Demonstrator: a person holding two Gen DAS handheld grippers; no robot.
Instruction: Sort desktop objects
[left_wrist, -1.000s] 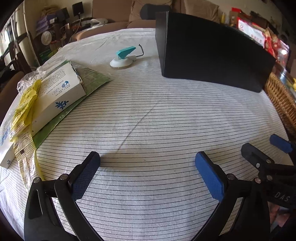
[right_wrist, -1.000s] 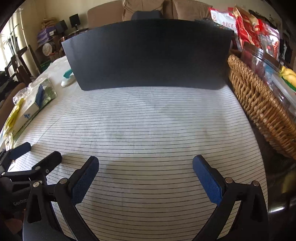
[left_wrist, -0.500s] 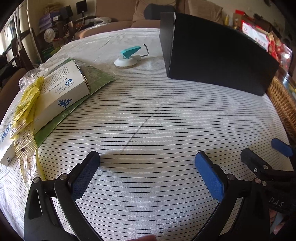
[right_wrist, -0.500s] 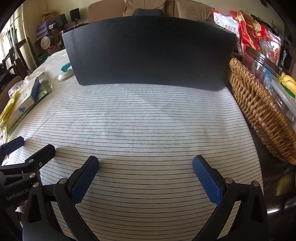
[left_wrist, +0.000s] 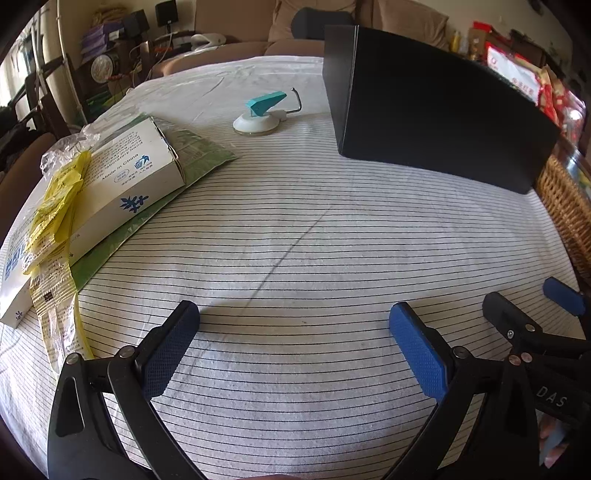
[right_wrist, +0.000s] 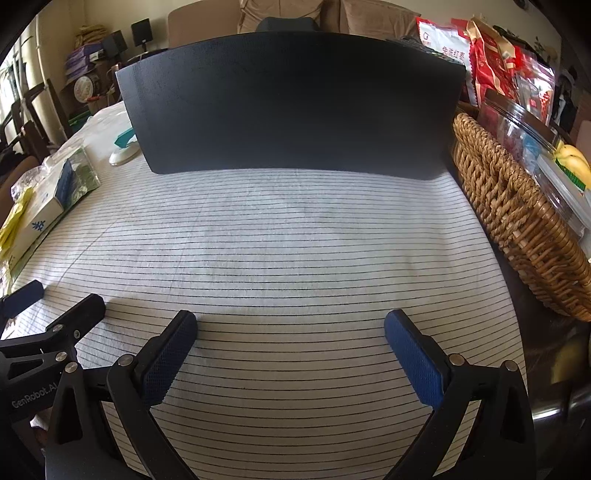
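Striped tablecloth (left_wrist: 295, 229) — black box (left_wrist: 436, 122), suction hook (left_wrist: 260, 114).

A tall black box (left_wrist: 439, 122) stands upright at the far right of the counter (left_wrist: 295, 229). Just left of it sits a white suction hook (left_wrist: 264, 112) with a teal lever tilted up. At the near left lies a white carton (left_wrist: 122, 181) on a green sheet (left_wrist: 195, 155), with yellow packets (left_wrist: 55, 206) draped over its left end.

Soft daylight seemingly from the left, faint shadows, sharp centre, strong fisheye bending, dark vignetted corners
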